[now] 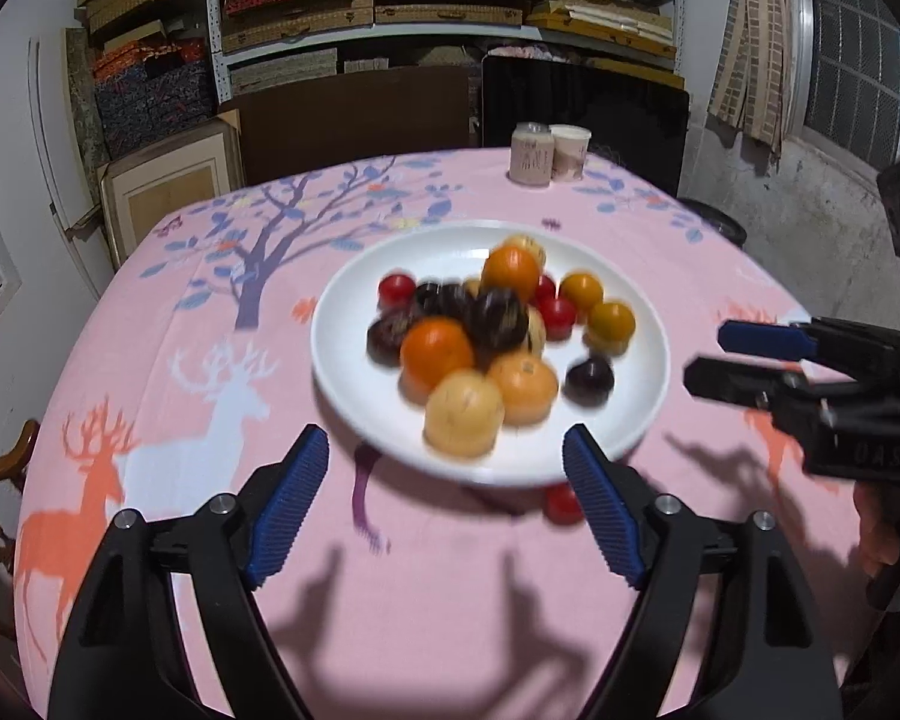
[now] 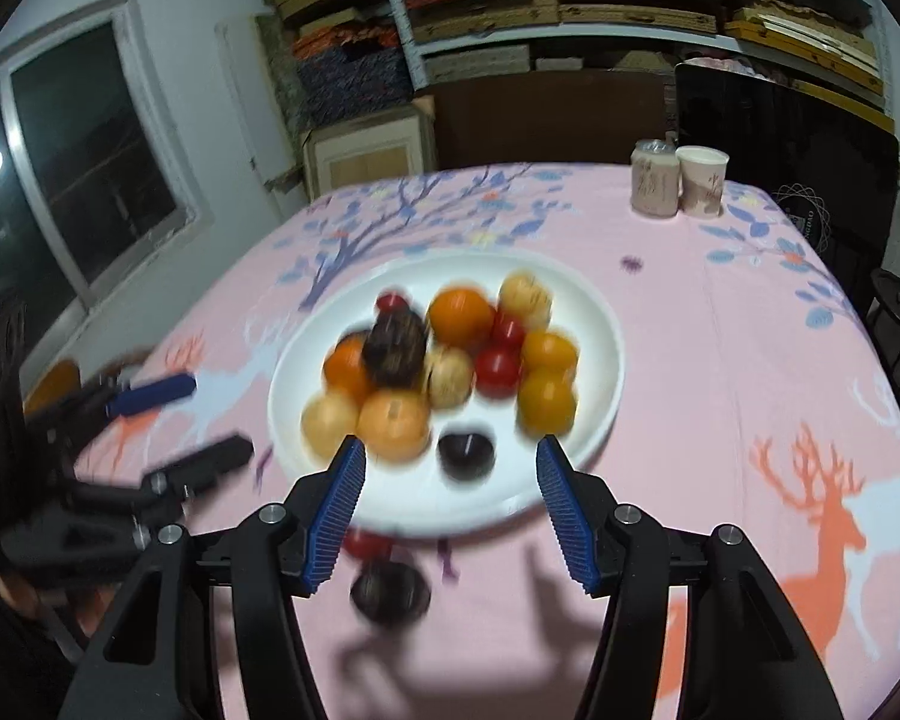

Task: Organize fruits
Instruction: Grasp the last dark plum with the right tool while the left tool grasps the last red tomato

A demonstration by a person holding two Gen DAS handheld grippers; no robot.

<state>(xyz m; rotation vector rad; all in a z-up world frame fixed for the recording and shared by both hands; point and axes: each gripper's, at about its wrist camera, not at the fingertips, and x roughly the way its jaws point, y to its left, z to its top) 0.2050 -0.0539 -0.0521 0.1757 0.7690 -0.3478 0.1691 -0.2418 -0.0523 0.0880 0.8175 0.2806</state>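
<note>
A white plate (image 1: 342,372) on the pink deer-print tablecloth holds a blurred pile of oranges (image 1: 437,351), yellow, red and dark purple fruits. A small red fruit (image 1: 561,504) lies on the cloth by the plate's near rim. My left gripper (image 1: 447,444) hangs open before that rim, nothing between its blue pads. In the right wrist view the plate (image 2: 606,360) lies ahead, with a red fruit (image 2: 366,543) and a dark fruit (image 2: 390,591) on the cloth in front of it. My right gripper (image 2: 450,450) is open over the near rim, holding nothing.
Two paper cups (image 1: 549,153) stand near the table's far edge. Shelves packed with boxes fill the wall behind. A wooden chair back (image 1: 0,474) shows at the table's left. In the right wrist view a dark window (image 2: 84,180) is on the left wall.
</note>
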